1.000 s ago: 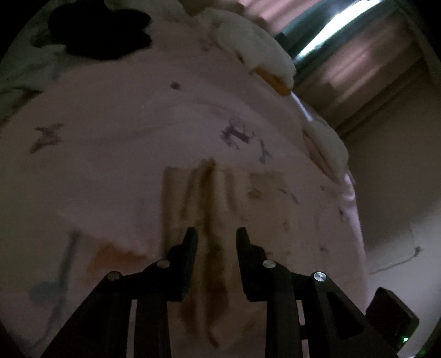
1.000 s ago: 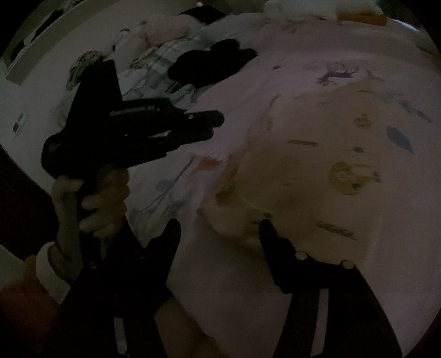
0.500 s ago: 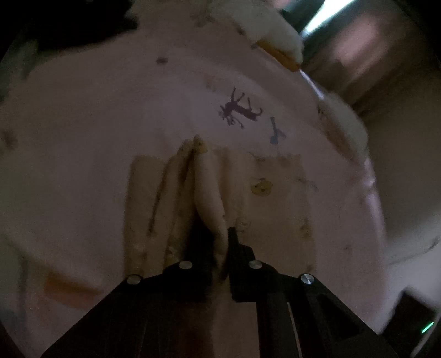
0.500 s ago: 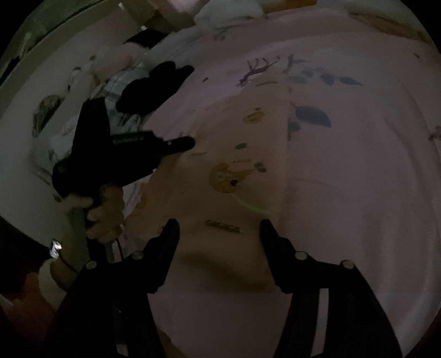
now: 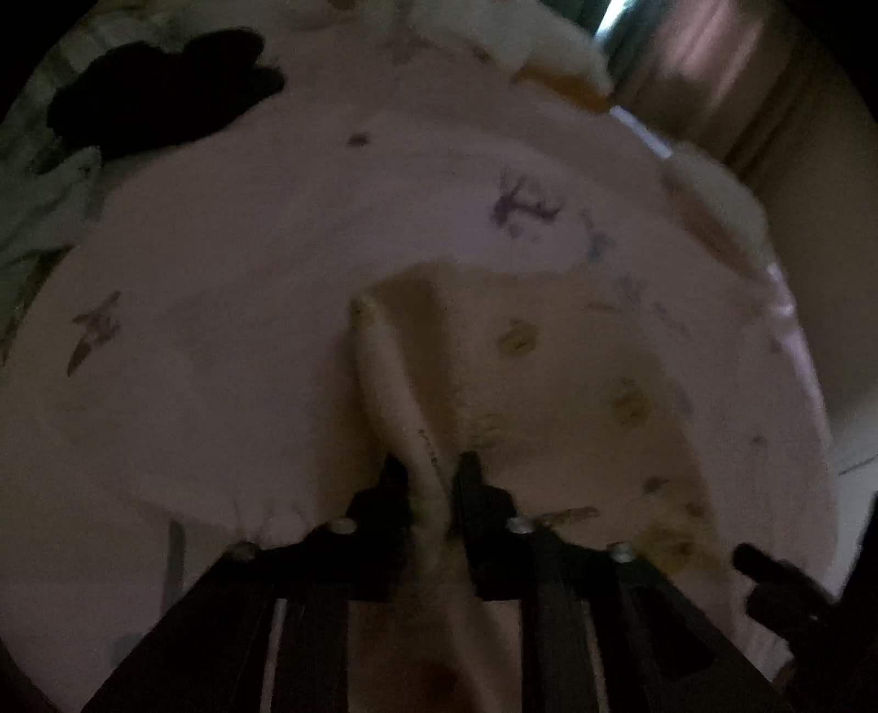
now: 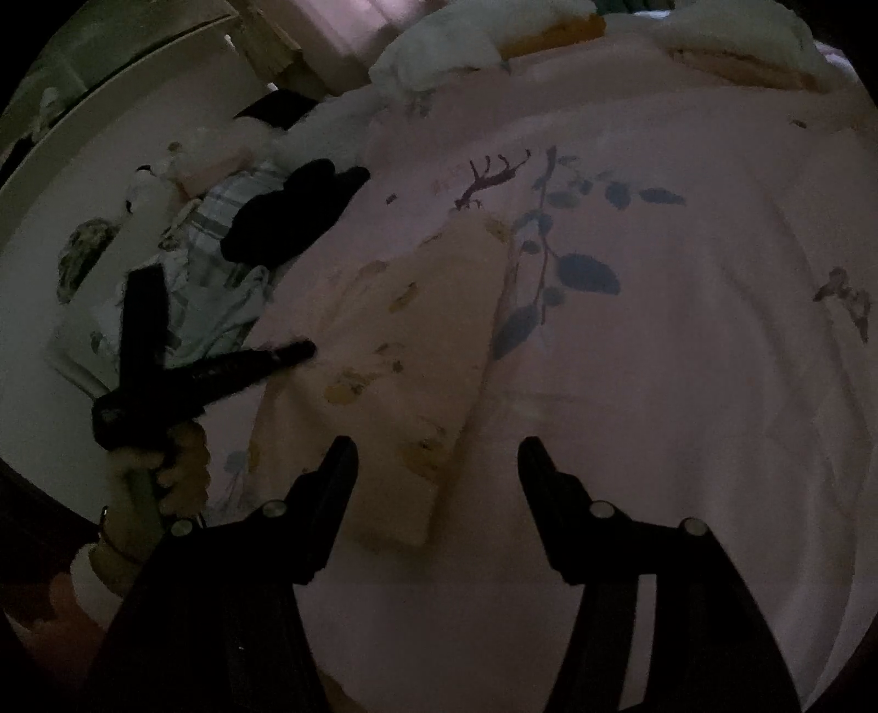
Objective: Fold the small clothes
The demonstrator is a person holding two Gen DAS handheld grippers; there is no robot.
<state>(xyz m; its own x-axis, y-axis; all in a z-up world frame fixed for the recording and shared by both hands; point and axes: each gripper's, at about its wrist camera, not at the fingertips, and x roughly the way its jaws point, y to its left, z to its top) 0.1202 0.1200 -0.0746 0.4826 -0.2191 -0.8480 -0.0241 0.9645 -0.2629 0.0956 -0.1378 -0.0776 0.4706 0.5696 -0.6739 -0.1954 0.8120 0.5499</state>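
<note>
While the room is lying in dim light, a small cream-coloured cloth garment printed with yellow-brown motifs [image 6: 406,351] is resting on a pale pink bedsheet patterned with purple and blue plants [image 6: 686,384], folded into a long strip that is running away from the right wrist camera. The black two-finger left gripper [image 5: 431,471] is pointing steeply down at the garment's near edge, where a raised ridge of the cream fabric [image 5: 395,395] is standing between its fingers; its jaws are opening, narrowly parted, and the fabric is filling the gap, with the pads seeming to press on it, though the blur is making this hard to confirm. In the right wrist view, that same left gripper [image 6: 296,351] is reaching over the garment's left edge, and a hand [image 6: 164,466] is gripping its handle. The black two-finger right gripper [image 6: 436,455] is hovering with its jaws standing wide apart and gripping nothing; the near end of the folded garment is lying just ahead of its left finger. A black crumpled piece of clothing [image 6: 291,214] is lying well apart, towards the far left of the bed, beside a pale plaid cloth [image 6: 225,219]. White pillows [image 6: 439,49] are sitting at the far end.
</note>
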